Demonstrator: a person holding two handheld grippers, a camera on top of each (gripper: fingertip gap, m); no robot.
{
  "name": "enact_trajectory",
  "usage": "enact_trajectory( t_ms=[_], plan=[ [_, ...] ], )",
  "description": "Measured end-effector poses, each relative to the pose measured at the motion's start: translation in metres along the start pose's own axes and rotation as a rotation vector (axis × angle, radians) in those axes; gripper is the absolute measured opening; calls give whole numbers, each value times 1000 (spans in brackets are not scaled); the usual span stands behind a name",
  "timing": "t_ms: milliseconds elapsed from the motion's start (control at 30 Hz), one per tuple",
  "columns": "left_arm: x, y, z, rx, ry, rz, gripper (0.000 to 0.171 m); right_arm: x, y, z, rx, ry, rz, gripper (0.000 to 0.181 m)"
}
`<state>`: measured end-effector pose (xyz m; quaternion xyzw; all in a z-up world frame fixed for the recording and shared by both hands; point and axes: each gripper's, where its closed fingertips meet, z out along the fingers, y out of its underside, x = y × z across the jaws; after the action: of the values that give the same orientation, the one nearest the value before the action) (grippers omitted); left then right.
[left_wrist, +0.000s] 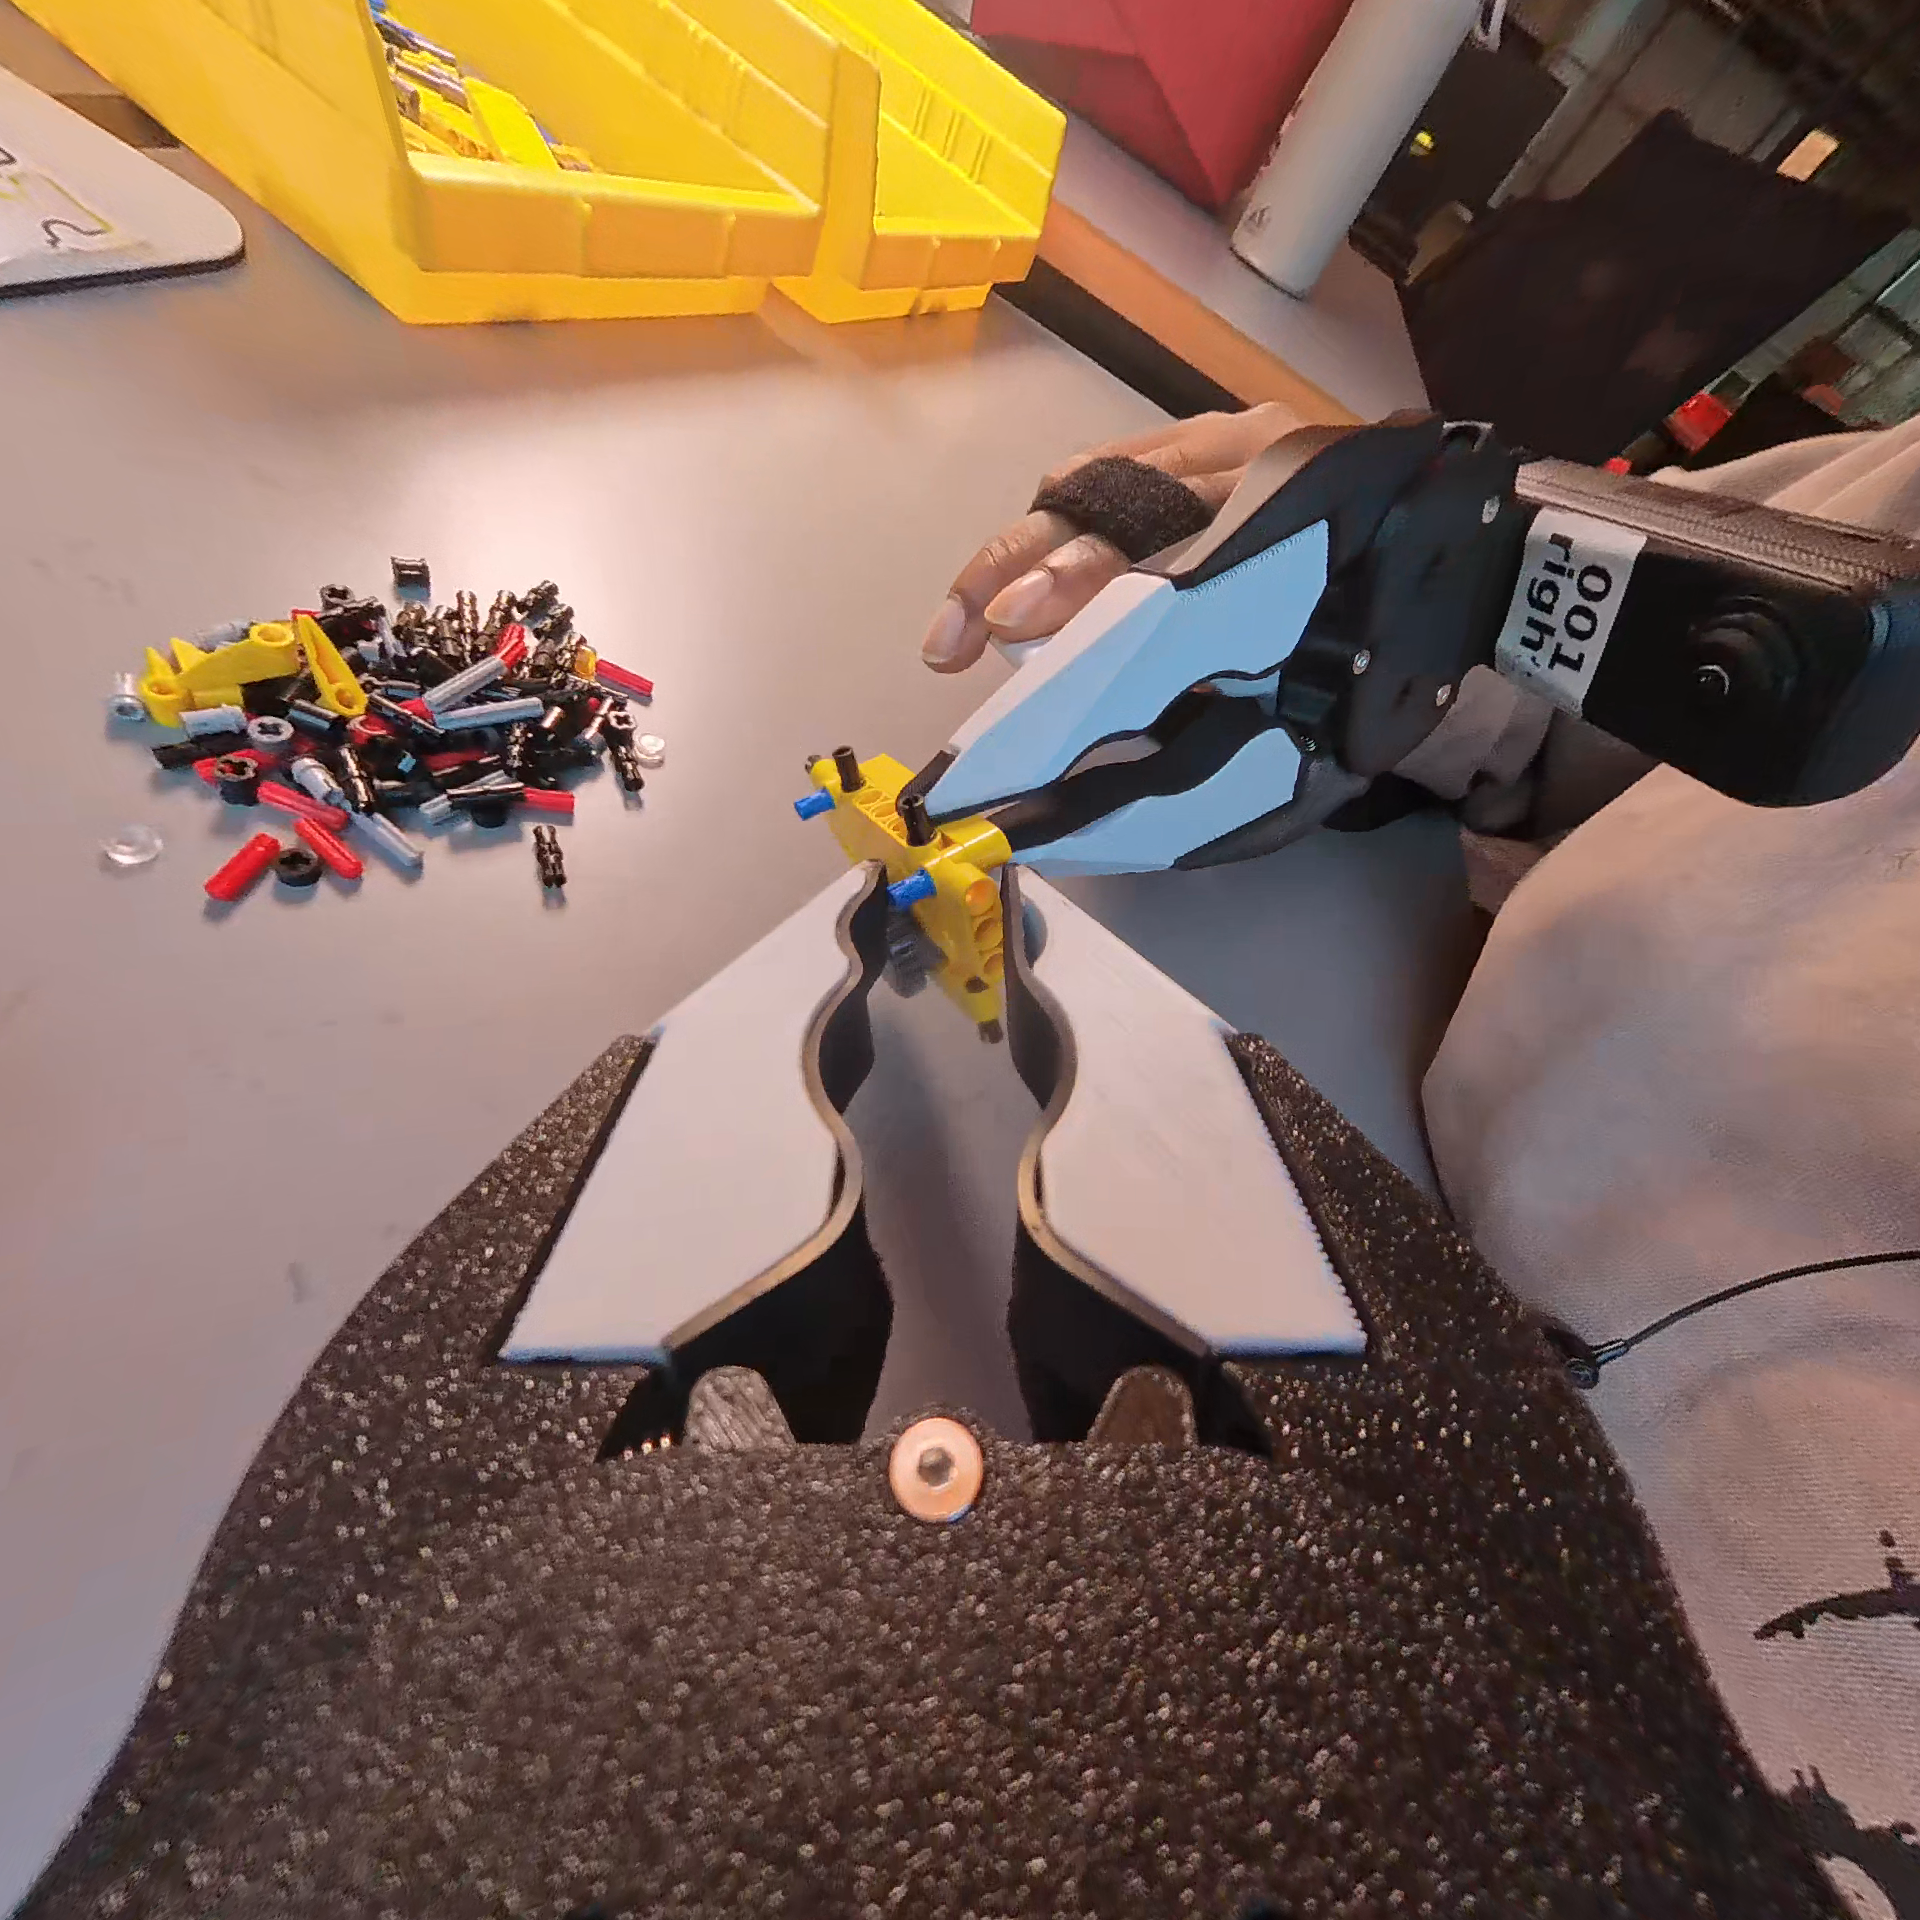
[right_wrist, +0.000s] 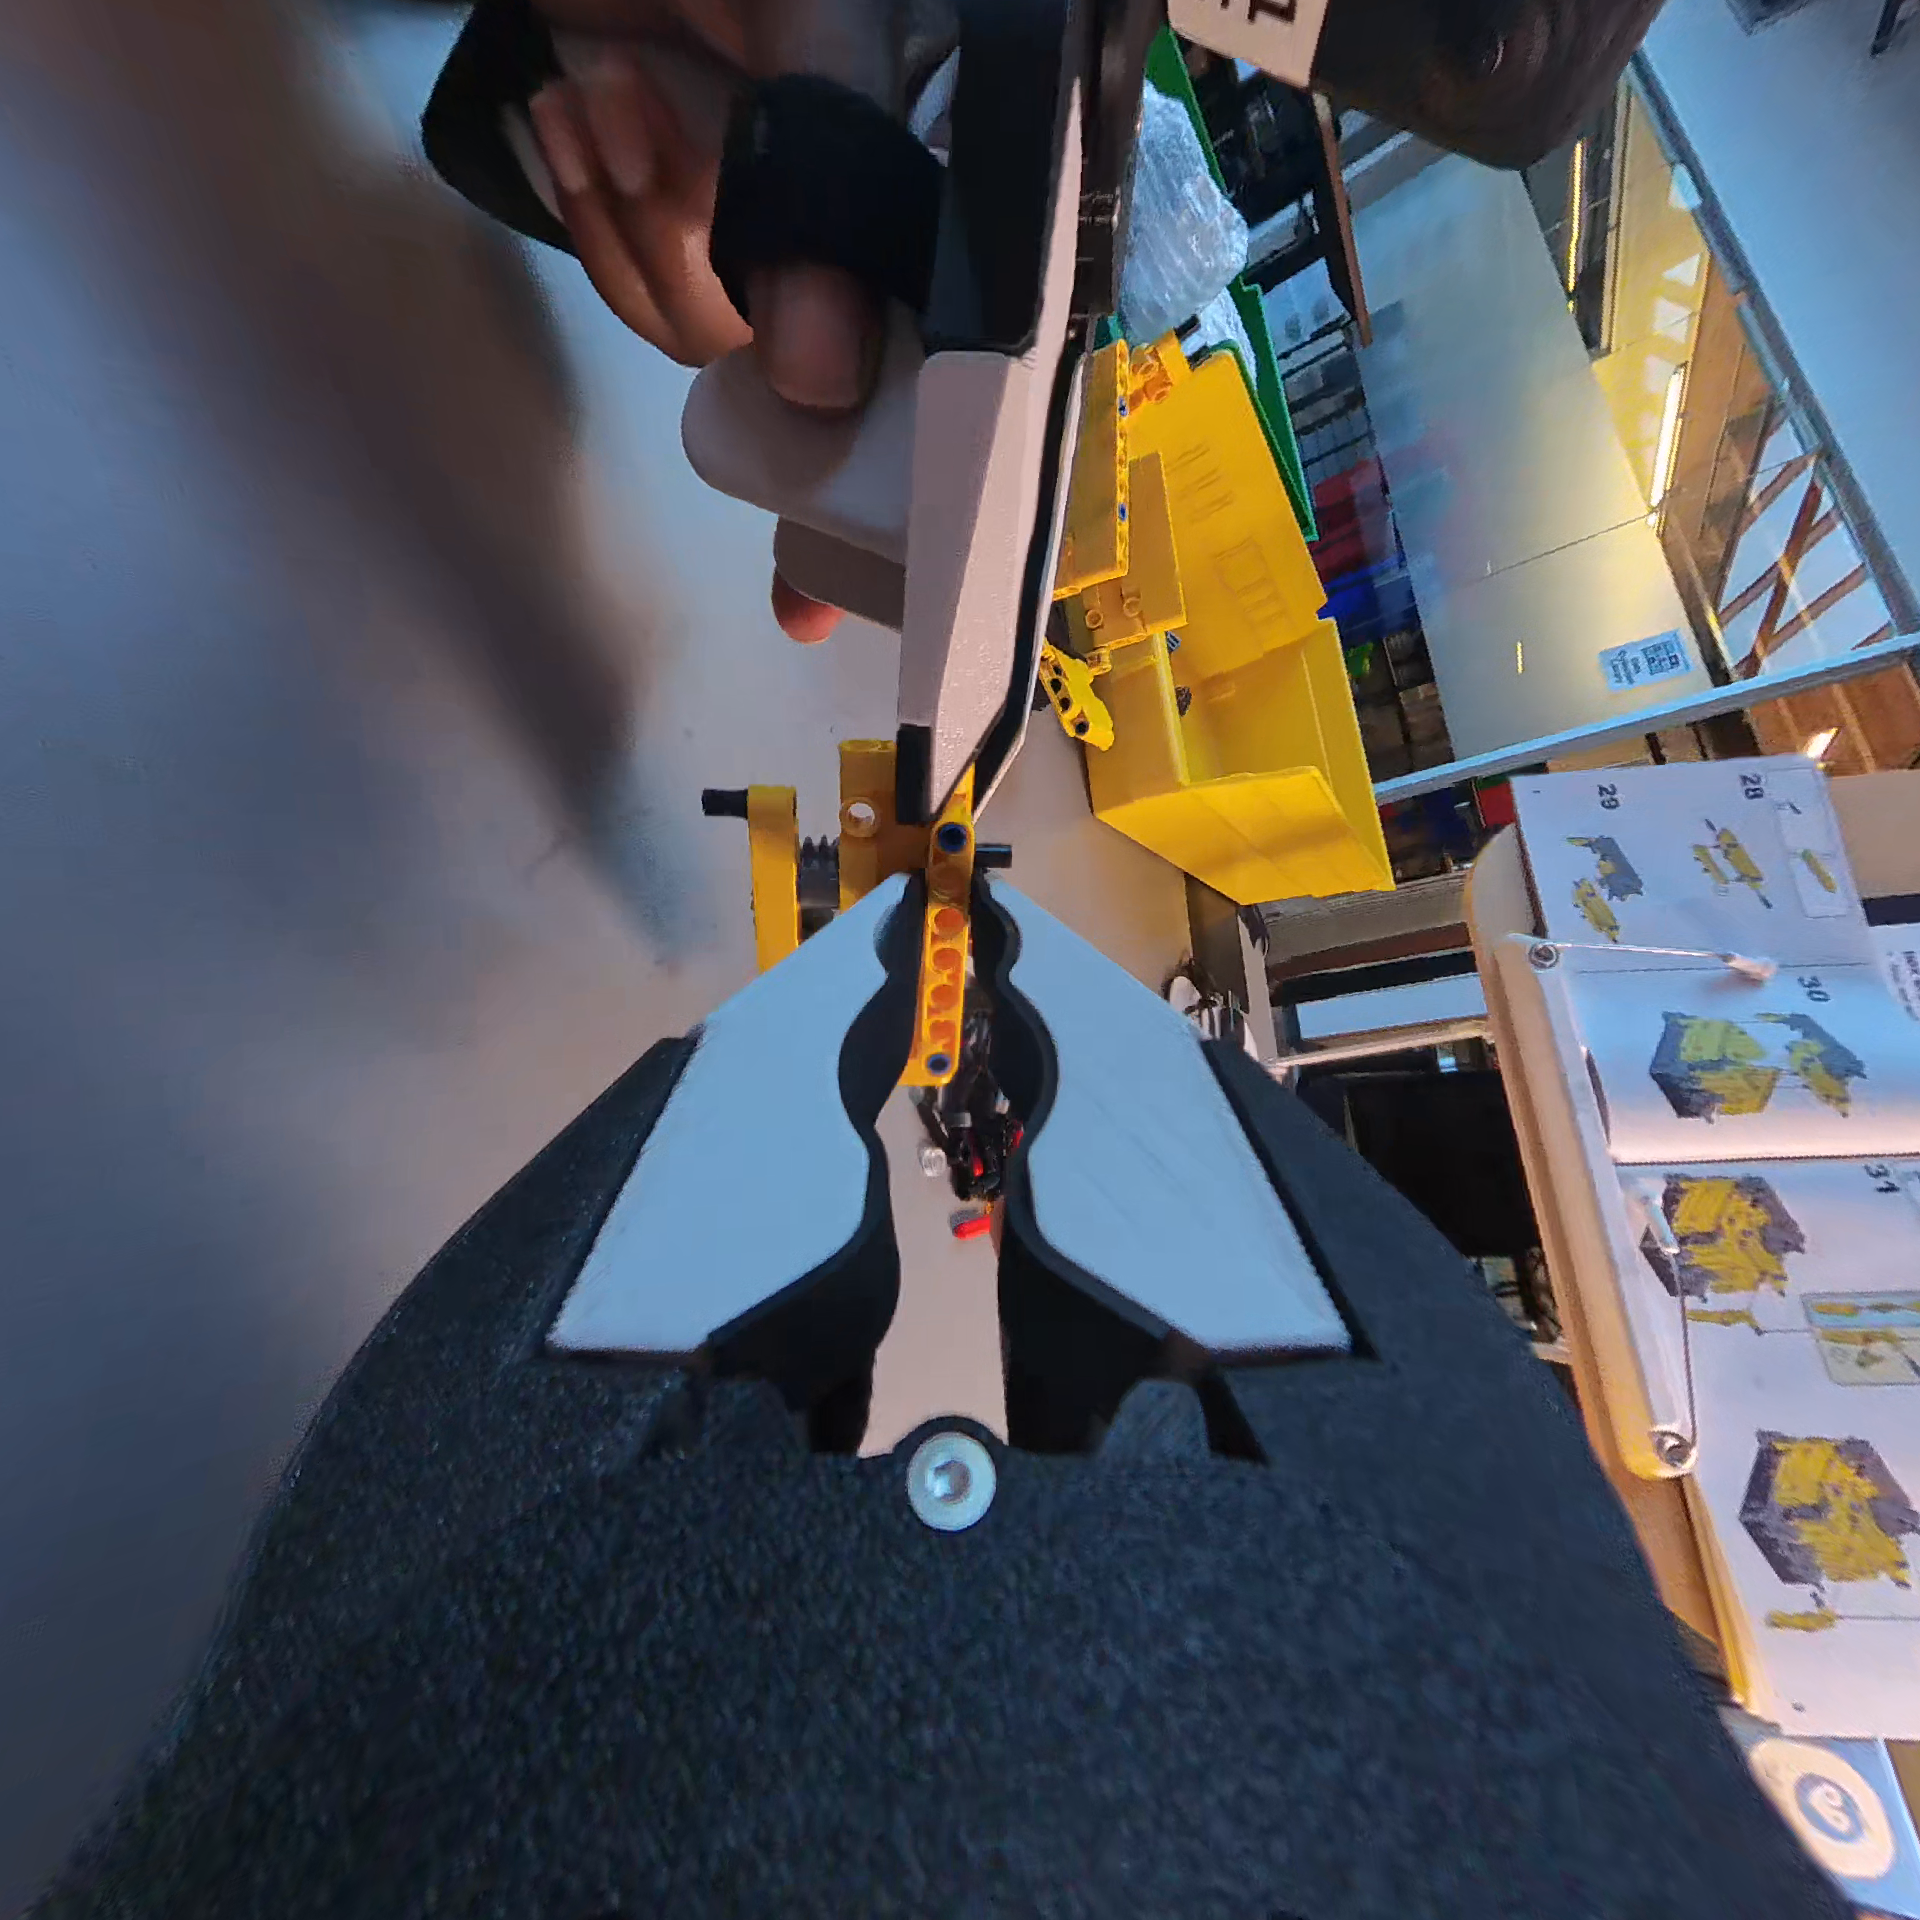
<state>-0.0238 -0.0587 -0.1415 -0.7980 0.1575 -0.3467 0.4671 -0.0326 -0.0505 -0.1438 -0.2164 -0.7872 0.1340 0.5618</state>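
A small yellow beam assembly (left_wrist: 966, 935) with blue and black pins and a dark gear is held above the grey table (left_wrist: 520, 499) by both grippers. My left gripper (left_wrist: 935, 883) is shut on its lower yellow beam. My right gripper (left_wrist: 977, 821) reaches in from the right and is shut on the assembly's upper end, beside a black pin (left_wrist: 918, 823). In the right wrist view, my right gripper (right_wrist: 945, 888) pinches a yellow holed beam (right_wrist: 943, 977), and the left gripper (right_wrist: 940, 800) comes down from above onto the same assembly (right_wrist: 774, 883).
A pile of small black, red, grey and yellow parts (left_wrist: 384, 727) lies on the table to the left. Yellow sorting bins (left_wrist: 623, 156) stand at the back, with a white bottle (left_wrist: 1340, 135) beside them. Building instruction sheets (right_wrist: 1714, 1143) hang at the right. A person's clothing (left_wrist: 1662, 1143) is close on the right. My two grippers' fingertips are within a few centimetres of each other.
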Motion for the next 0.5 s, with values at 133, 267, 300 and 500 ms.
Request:
enact_trajectory(
  t_ms=[133, 267, 300, 500],
  plan=[
    [-1, -4, -1, 23, 35, -82, 20, 3, 0, 0, -22, -10, 70, 6],
    [-8, -2, -3, 18, -38, -47, 17, 5, 4, 1, -66, 3, 90, 5],
    [-9, -2, -3, 19, -38, -54, 17, 5, 4, 1, -75, 2, 99, 5],
    [-16, 2, 0, -11, -78, -47, 16, 2, 9, 5, -136, 4, 116, 5]
  ],
)
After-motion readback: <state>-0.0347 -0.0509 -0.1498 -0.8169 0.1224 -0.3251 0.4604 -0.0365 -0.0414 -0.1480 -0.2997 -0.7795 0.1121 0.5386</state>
